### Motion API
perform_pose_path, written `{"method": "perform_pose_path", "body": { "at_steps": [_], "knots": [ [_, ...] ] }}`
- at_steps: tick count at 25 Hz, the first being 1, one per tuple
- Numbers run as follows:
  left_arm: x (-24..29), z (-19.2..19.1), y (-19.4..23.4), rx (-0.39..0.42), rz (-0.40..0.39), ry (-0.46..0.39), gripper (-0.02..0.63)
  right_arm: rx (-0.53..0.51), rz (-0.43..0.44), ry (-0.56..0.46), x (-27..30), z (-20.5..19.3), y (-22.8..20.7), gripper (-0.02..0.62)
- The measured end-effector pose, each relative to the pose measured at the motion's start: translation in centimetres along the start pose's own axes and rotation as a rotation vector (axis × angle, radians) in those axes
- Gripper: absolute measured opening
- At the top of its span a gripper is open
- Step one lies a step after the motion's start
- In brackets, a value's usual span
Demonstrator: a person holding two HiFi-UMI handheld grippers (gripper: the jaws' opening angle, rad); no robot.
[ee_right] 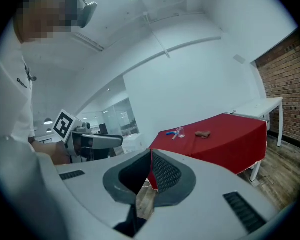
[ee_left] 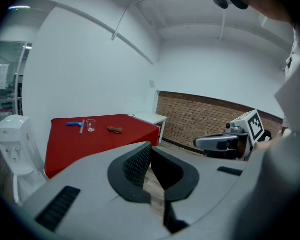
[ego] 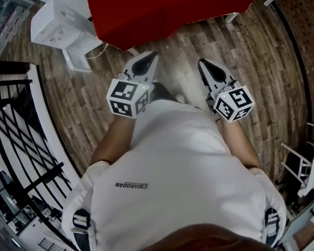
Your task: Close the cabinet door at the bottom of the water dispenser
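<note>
Shirt (ego: pixel 178 150) shows small dark lettering (ego: pixel 132 185); left claw (ego: pixel 148 58) and right claw (ego: pixel 205 65) closed, empty.

The person wears a white shirt (ego: pixel 183 166) with short sleeves and small dark lettering (ego: pixel 132 185). On each shoulder is a dark strap (ego: pixel 81 221) with a grey buckle. The left gripper (ego: pixel 146 56) and right gripper (ego: pixel 204 64) are light grey with black ribbed pads (ee_left: pixel 135 164), and each has a white cube (ego: pixel 126 97) with black square markers.
</note>
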State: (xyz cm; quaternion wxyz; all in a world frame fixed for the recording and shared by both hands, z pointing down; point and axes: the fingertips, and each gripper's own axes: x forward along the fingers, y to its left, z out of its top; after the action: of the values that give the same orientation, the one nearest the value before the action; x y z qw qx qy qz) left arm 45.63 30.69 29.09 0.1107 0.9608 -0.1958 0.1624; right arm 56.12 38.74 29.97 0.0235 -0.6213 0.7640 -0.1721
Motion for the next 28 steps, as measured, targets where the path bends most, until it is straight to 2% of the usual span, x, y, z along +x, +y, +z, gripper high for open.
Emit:
{"method": "perform_pose_path", "body": {
  "at_steps": [13, 22, 28],
  "knots": [
    [-7.5, -1.4, 7.9, -0.09, 0.229, -0.048, -0.005, -0.046, 0.199, 0.086, 7.5, -1.3, 5.8, 0.023],
    [-12.3, -2.6, 12.7, -0.156, 0.322, -0.063, -0.005, -0.096, 0.327, 0.148, 13.9, -1.1, 12.0, 0.023],
    [-15.4, -3.7, 15.9, -0.186, 0.373, -0.078, -0.005, -0.13, 0.375, 0.156, 17.0, -1.1, 15.6, 0.023]
  ]
}}
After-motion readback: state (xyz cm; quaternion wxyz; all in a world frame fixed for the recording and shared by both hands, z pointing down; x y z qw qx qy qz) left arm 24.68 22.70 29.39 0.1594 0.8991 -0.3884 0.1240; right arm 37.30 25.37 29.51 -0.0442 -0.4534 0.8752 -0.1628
